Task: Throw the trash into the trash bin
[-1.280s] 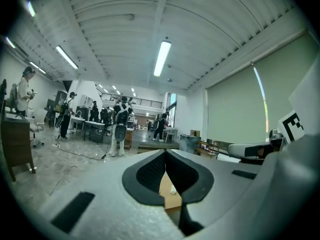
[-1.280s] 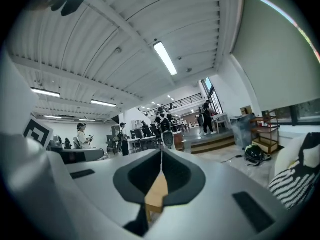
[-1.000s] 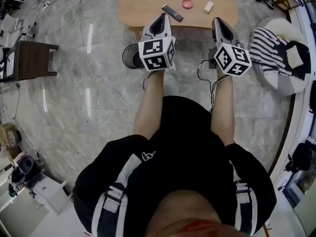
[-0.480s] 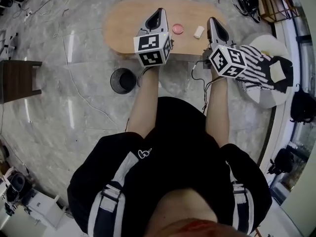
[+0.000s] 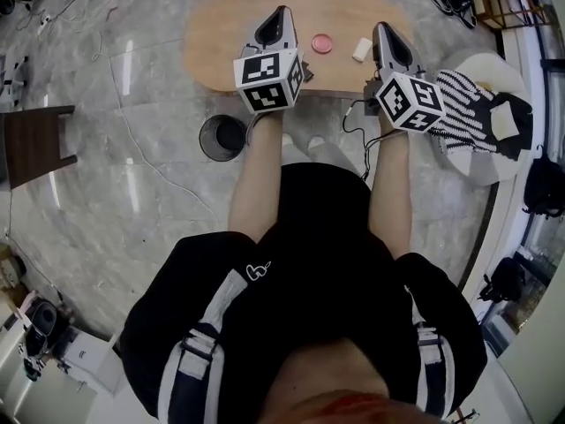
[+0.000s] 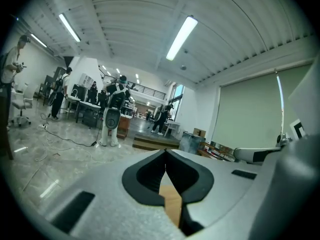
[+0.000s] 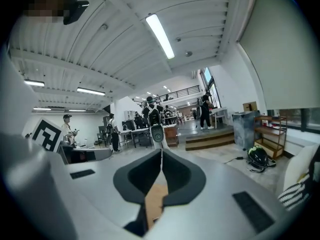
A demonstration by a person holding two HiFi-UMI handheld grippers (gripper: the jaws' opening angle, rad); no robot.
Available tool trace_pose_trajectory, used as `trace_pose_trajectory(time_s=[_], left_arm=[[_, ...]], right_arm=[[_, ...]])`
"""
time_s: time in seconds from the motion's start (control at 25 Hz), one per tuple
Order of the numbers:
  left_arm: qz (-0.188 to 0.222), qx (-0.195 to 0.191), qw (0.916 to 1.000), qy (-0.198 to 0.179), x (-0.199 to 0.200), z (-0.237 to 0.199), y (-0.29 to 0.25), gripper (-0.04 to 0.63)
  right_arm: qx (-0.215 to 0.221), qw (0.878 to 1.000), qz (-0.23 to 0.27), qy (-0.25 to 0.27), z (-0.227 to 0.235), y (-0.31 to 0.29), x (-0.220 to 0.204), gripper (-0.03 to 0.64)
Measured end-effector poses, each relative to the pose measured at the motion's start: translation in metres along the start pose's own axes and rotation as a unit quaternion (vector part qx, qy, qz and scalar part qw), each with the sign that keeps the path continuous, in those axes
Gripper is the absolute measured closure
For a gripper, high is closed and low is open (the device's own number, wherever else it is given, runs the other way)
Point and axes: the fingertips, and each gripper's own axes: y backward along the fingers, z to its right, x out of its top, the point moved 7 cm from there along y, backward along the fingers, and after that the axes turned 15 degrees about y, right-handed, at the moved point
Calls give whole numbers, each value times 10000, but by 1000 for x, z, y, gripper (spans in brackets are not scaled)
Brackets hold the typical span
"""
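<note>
On the wooden table (image 5: 212, 34), white trash (image 5: 362, 49) lies at 8 o'clock of the right gripper (image 5: 381, 29), with a pink disc (image 5: 322, 42) at its 9 o'clock. Off the table's near edge, the trash bin (image 5: 222, 138) stands on open floor (image 5: 132, 193) at 7 o'clock of the left gripper (image 5: 282, 11). Both grippers' jaws are pressed together with nothing between them.

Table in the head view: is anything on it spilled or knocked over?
Nothing stands out. On the wooden table a pink round thing and a small white piece lie flat and apart, nothing spilled. The black trash bin stands upright on the floor beside it.
</note>
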Motion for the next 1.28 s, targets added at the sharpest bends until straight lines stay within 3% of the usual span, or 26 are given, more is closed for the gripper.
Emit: trace_pose_trajectory(time_s=[0.16,0.4,0.84,1.28], left_arm=[[-241,139,9996,39,-22,2,-1,588],[-467,643,9965,270,-47,-22,-2,587],[-825,1440,9814,969,-111,-82,-7,586],[-1263,1594,9705,1294,-191,-97,-10,586]], right_arm=[[110,9994,-271,-184,6,-3,-22,603],[482,9960,-668,-352,-1,-24,-53,604],[977,9830,-1515,-351,-18,-48,-124,604],[1563,9655,-2081,9,-39,-61,-186,603]])
